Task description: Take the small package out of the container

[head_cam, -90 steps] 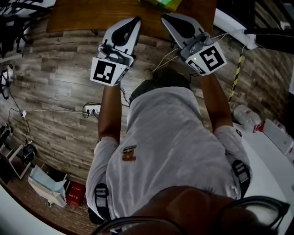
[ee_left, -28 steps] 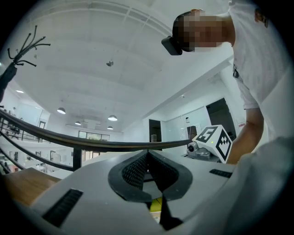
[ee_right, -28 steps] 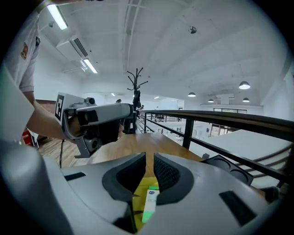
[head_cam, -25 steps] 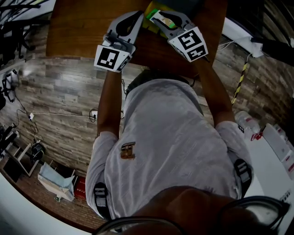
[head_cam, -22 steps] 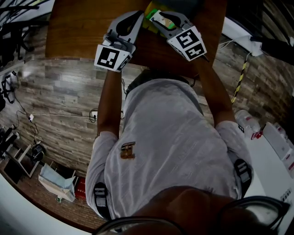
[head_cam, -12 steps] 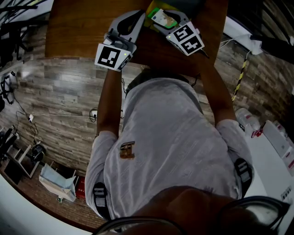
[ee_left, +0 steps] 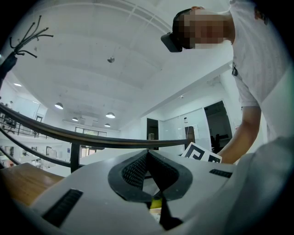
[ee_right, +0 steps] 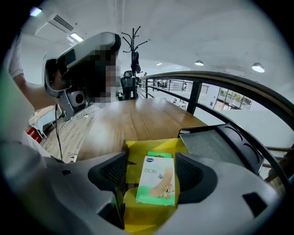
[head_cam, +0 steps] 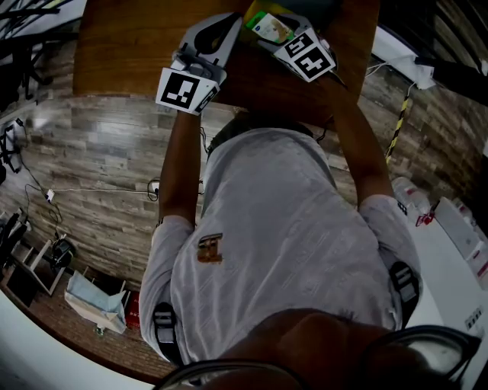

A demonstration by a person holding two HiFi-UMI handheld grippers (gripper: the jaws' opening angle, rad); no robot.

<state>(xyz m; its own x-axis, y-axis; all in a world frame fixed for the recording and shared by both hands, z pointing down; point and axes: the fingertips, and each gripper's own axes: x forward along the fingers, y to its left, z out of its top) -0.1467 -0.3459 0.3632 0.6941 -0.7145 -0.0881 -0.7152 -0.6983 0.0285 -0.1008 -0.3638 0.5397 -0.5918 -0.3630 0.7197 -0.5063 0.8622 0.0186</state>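
Note:
The small package [ee_right: 157, 180], white and green with a cartoon print, lies between the jaws of my right gripper [ee_right: 154, 172] over the open yellow container [ee_right: 151, 148]. Those jaws are opening, and a gap shows beside the left pad. In the head view the package [head_cam: 272, 27] sits in front of the right gripper [head_cam: 280, 29], with the yellow container [head_cam: 258, 9] at the top edge. My left gripper [ee_left: 148, 153] has its fingertips together with nothing between them. It hovers left of the right one [head_cam: 217, 30] above the wooden table [head_cam: 130, 46].
A dark tray with a grey mat [ee_right: 211, 142] lies right of the yellow container. A black railing [ee_right: 216, 82] runs behind the table. On the plank floor lie cables and a power strip [head_cam: 152, 185]. White furniture [head_cam: 450, 251] stands at the right.
Both grippers have come from above the floor to over the table. In the last second the right gripper with the package has crept a little farther over the table.

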